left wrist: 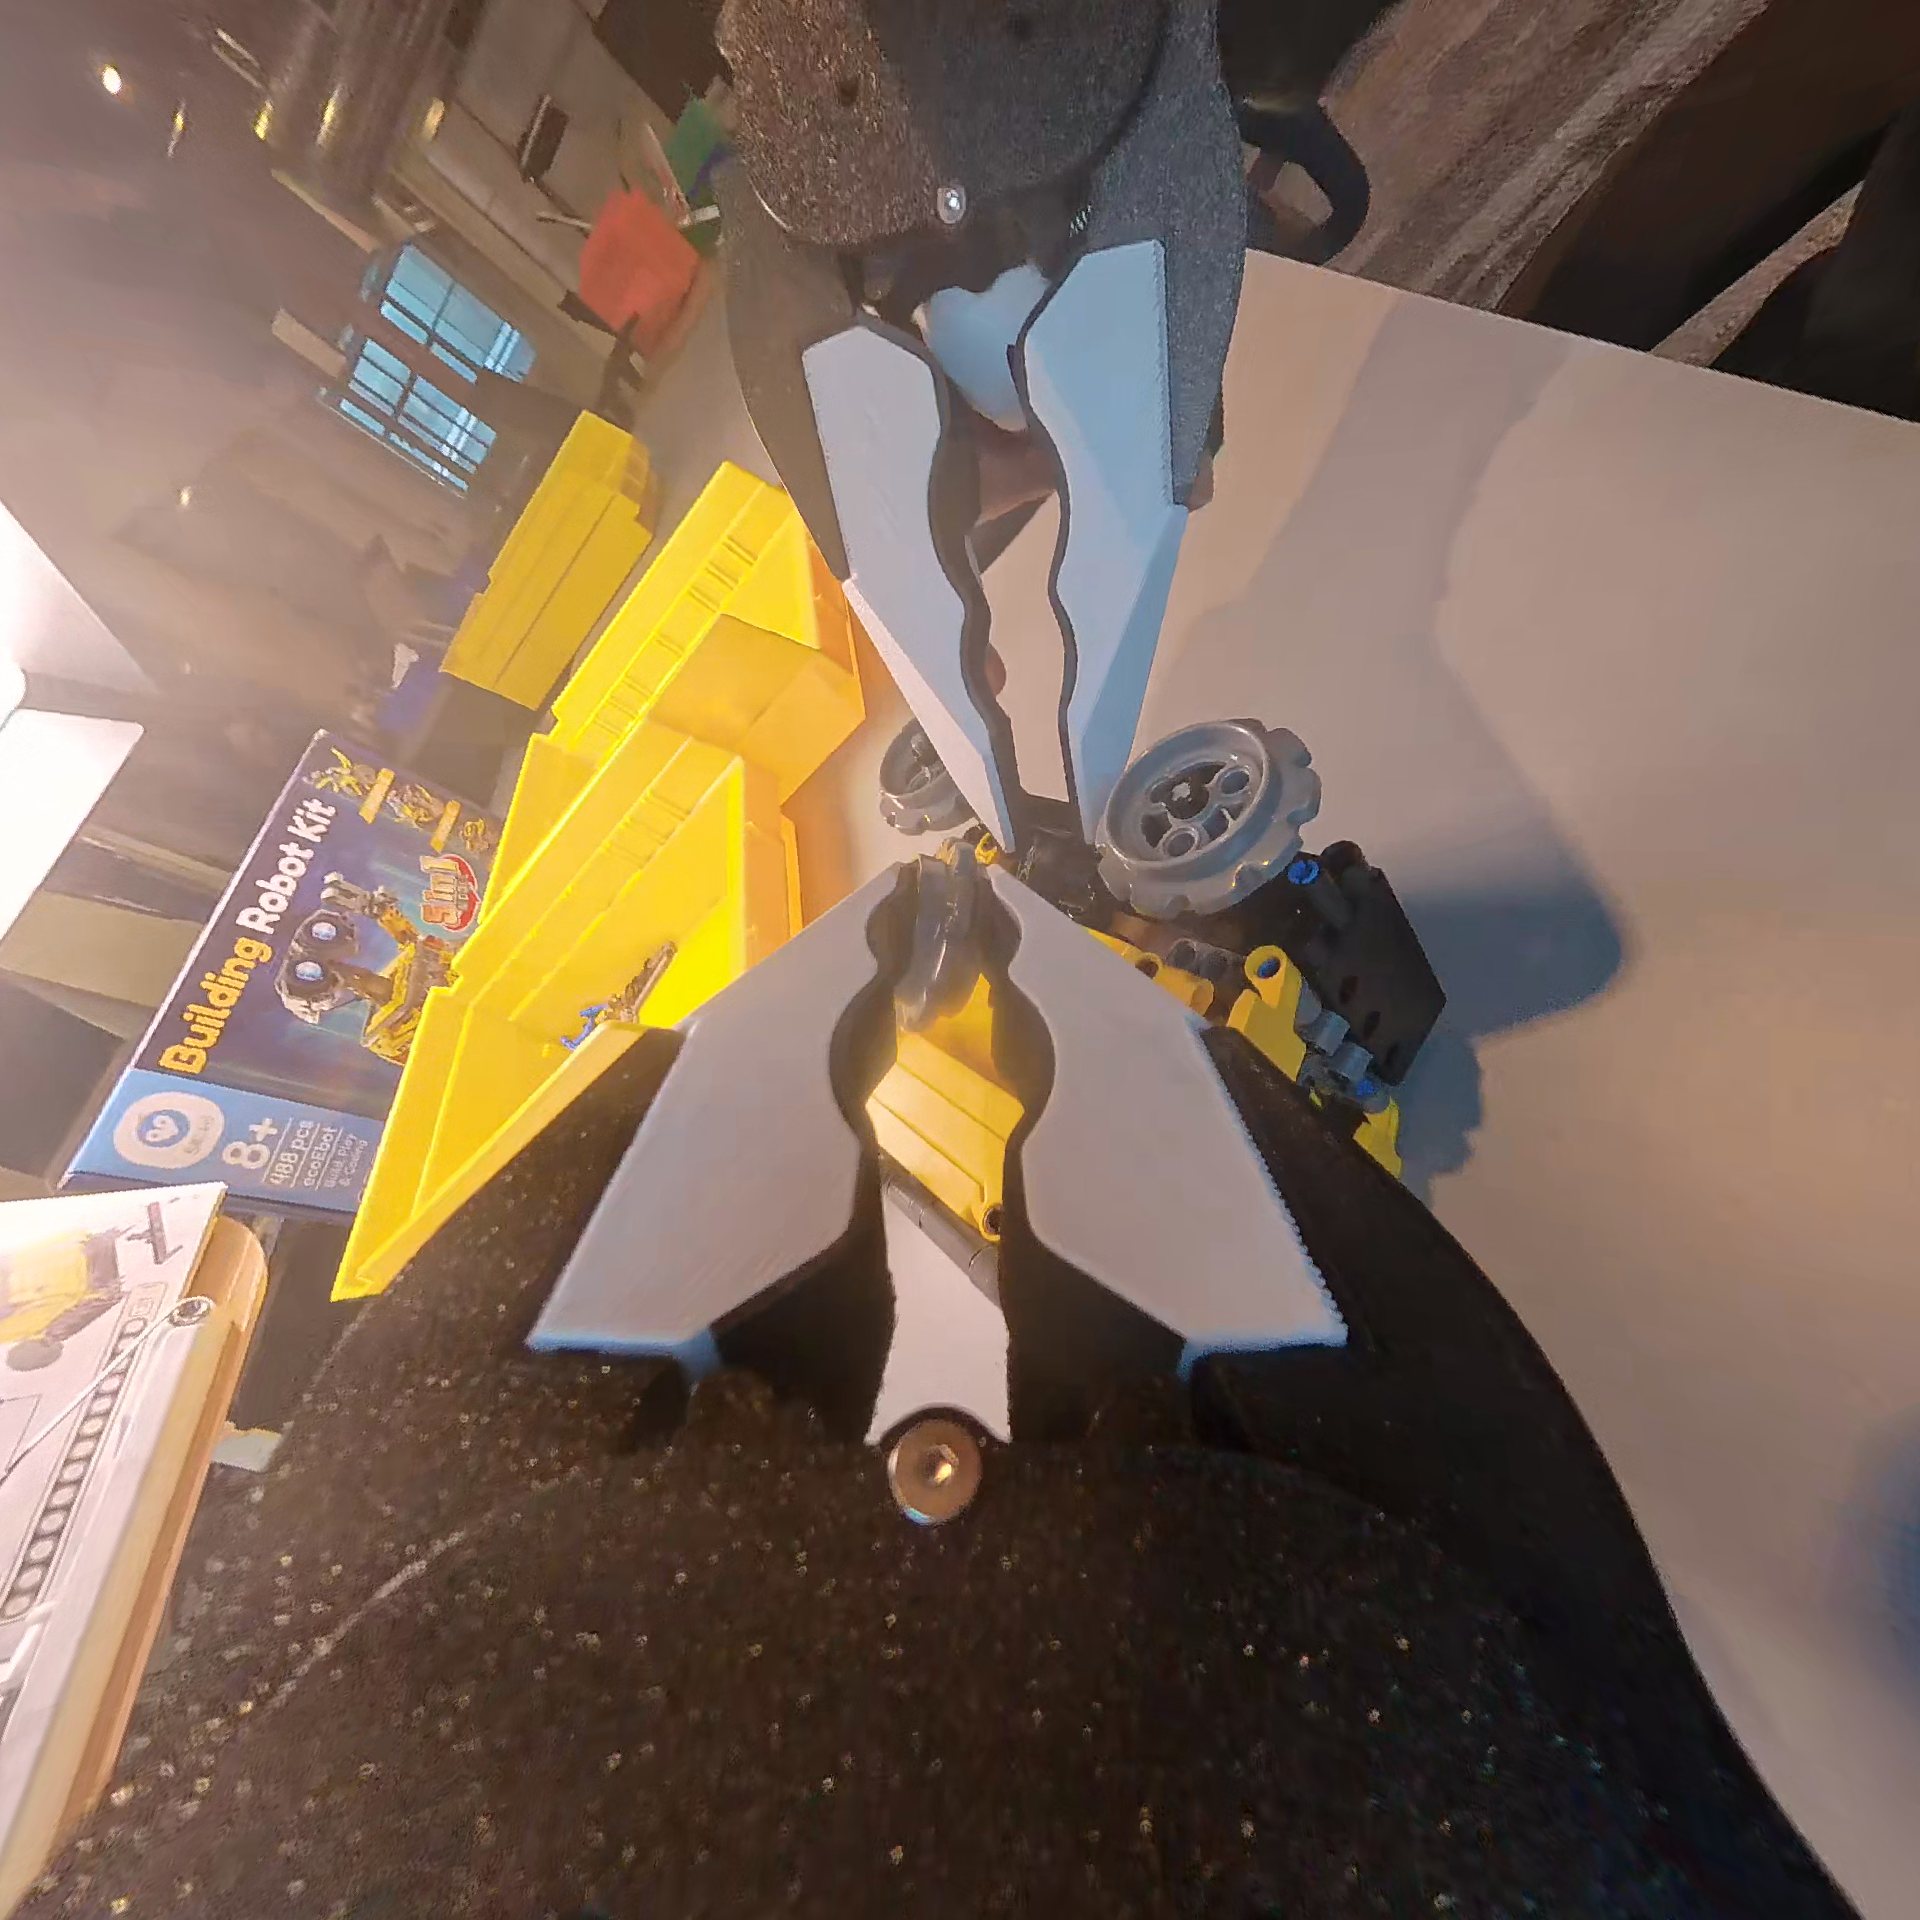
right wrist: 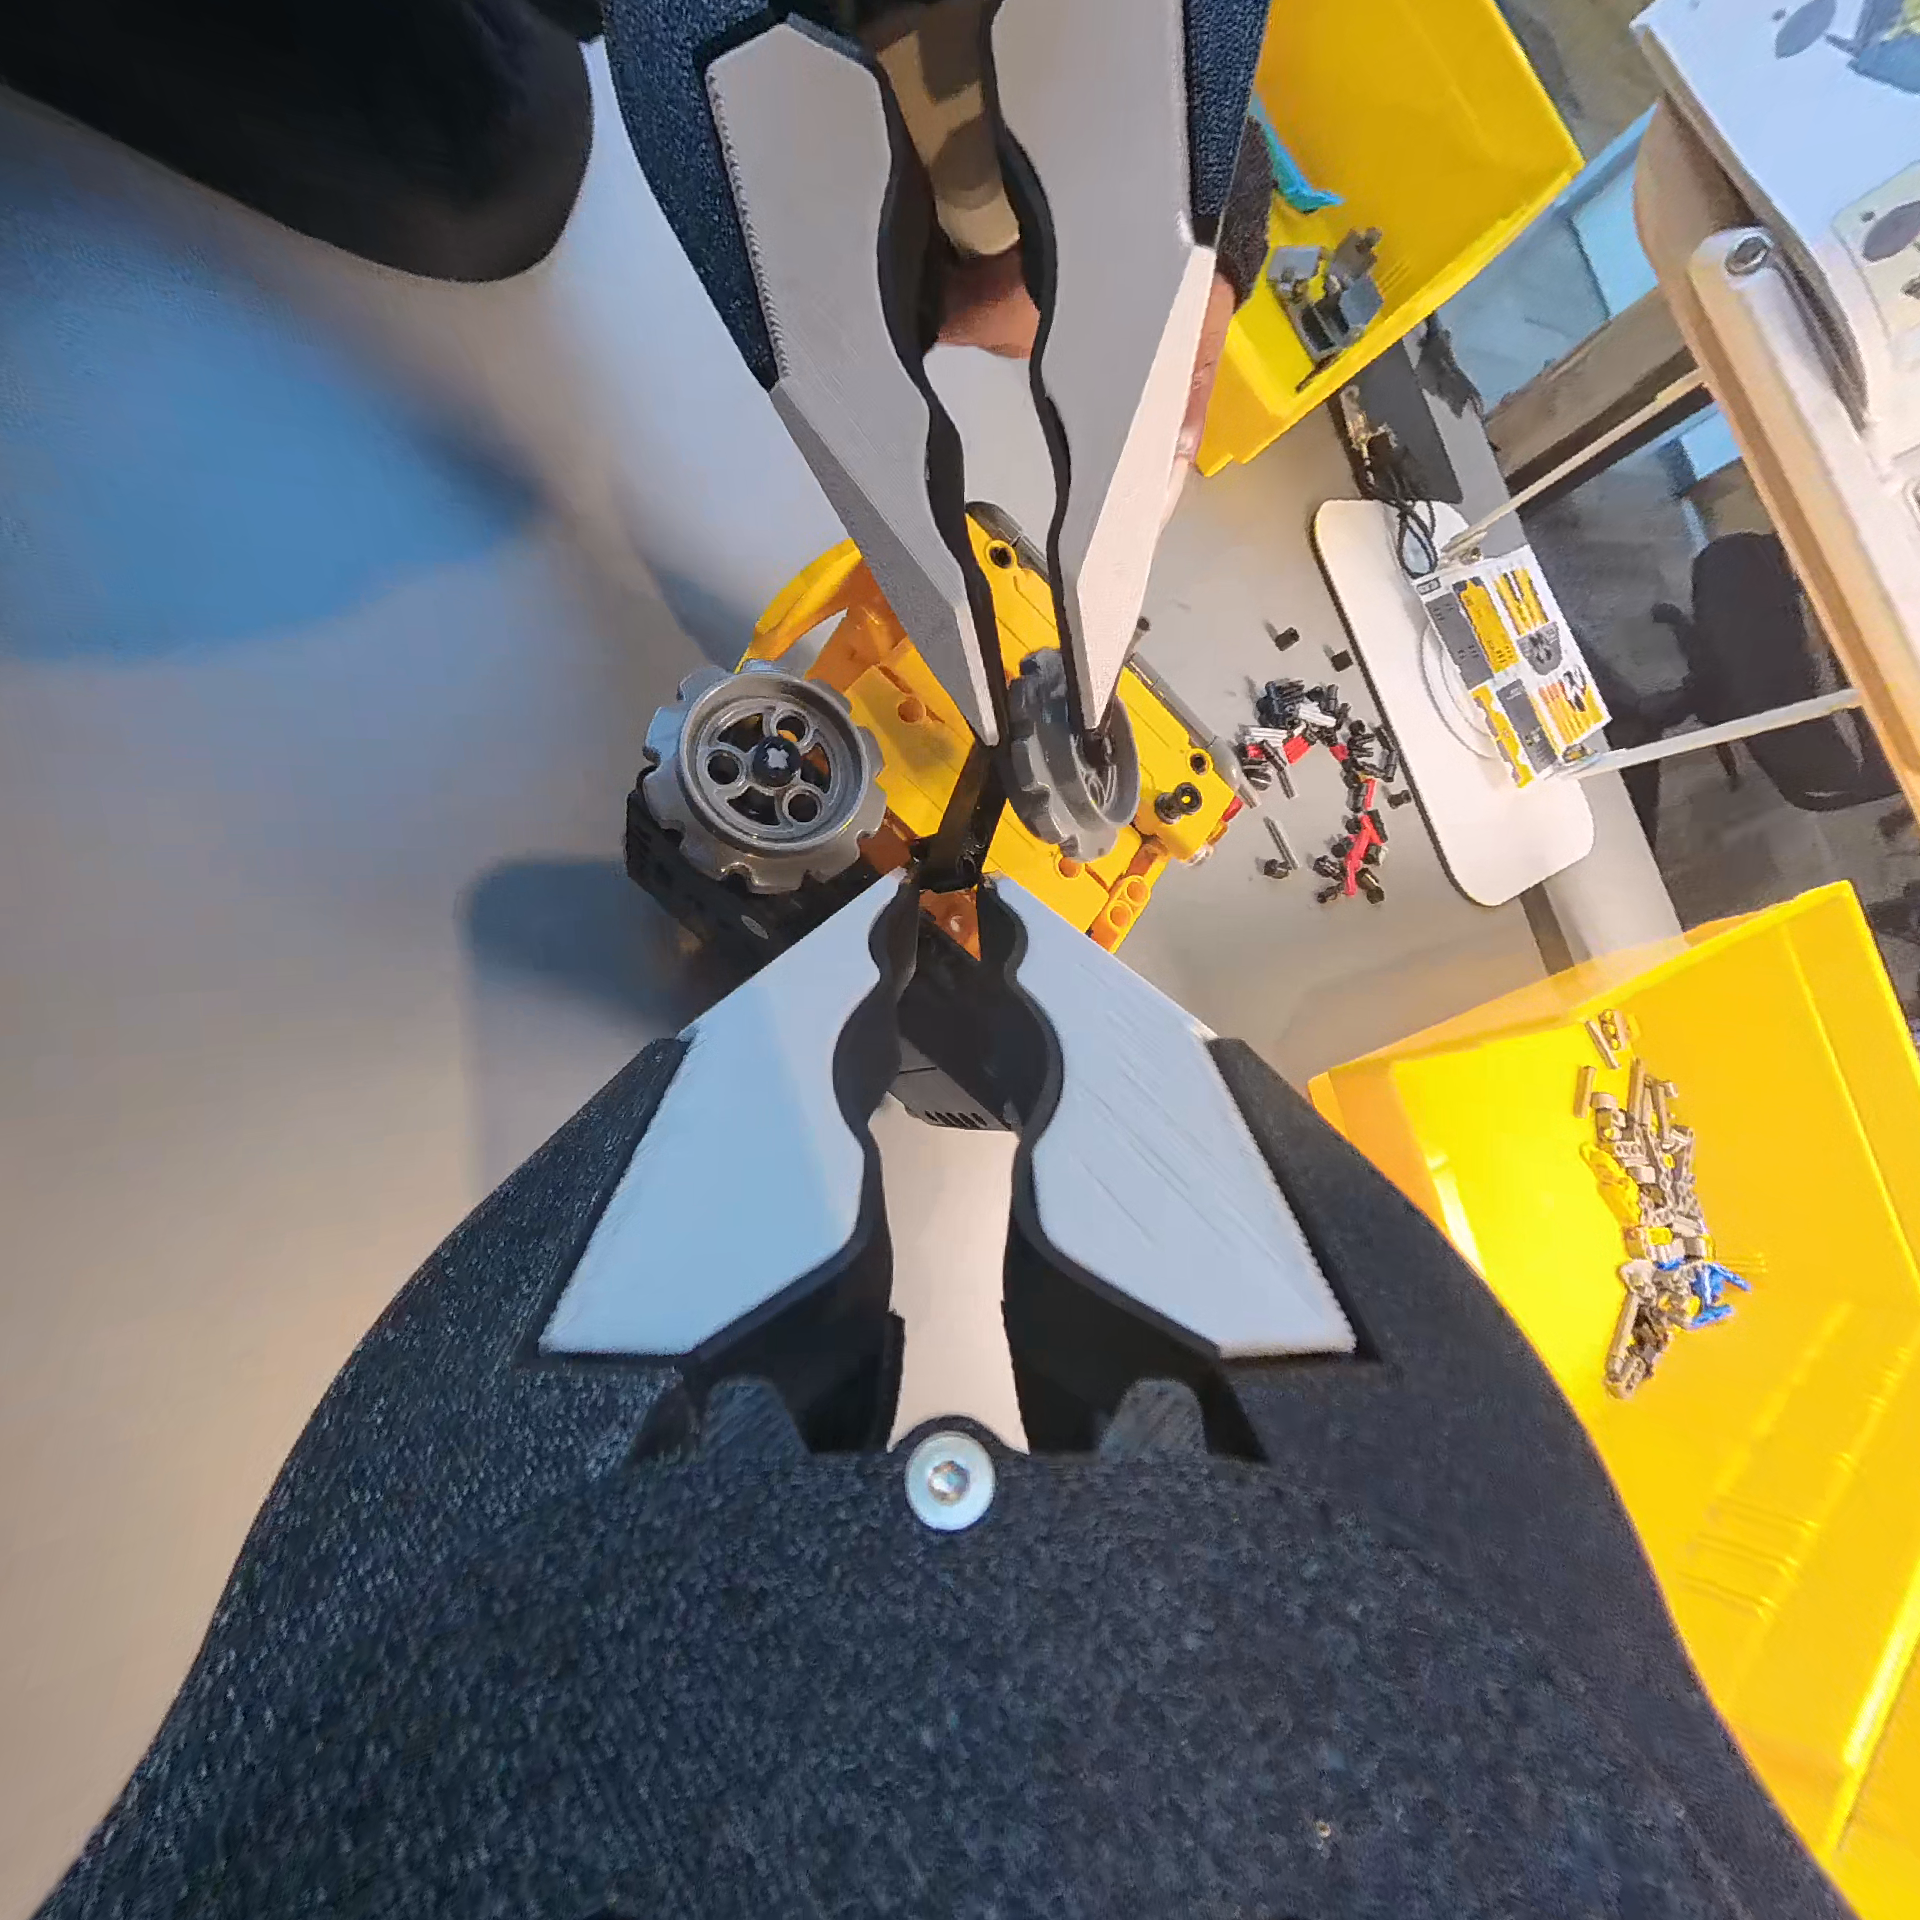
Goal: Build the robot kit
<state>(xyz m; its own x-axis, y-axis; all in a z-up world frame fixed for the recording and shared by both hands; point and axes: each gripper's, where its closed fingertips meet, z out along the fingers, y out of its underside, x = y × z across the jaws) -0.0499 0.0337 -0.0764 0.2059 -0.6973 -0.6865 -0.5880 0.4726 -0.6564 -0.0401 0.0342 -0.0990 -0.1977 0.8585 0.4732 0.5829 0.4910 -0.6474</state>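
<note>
In the left wrist view, your left gripper (left wrist: pixel 948 883) sits just below the frame's centre with its jaws nearly together, pinching a dark grey toothed wheel (left wrist: pixel 940 961) edge-on between the tips. That wheel lies right against the yellow and black brick-built model (left wrist: pixel 1288 977), which rests on the white table (left wrist: pixel 1558 623) to the right of centre. Your right gripper (left wrist: pixel 1044 816) comes down from the top of the frame, its tips drawn close and touching the model beside a larger grey wheel (left wrist: pixel 1210 821) mounted on it. Yellow bins (left wrist: pixel 644 810) and a blue kit box (left wrist: pixel 301 966) lie to the left. In the right wrist view, your right gripper (right wrist: pixel 940 883) is at the centre, jaws almost closed on a thin black strip (right wrist: pixel 961 821) that rises from the model (right wrist: pixel 904 717); the mounted wheel (right wrist: pixel 764 774) is just left of the tips. Your left gripper (right wrist: pixel 1044 727) reaches in from the top, holding the toothed wheel (right wrist: pixel 1070 774) directly above your right tips, against the model's yellow side. Loose small black and red parts (right wrist: pixel 1320 779) lie on the table to the right, near a yellow bin (right wrist: pixel 1662 1247) holding small pieces.
</note>
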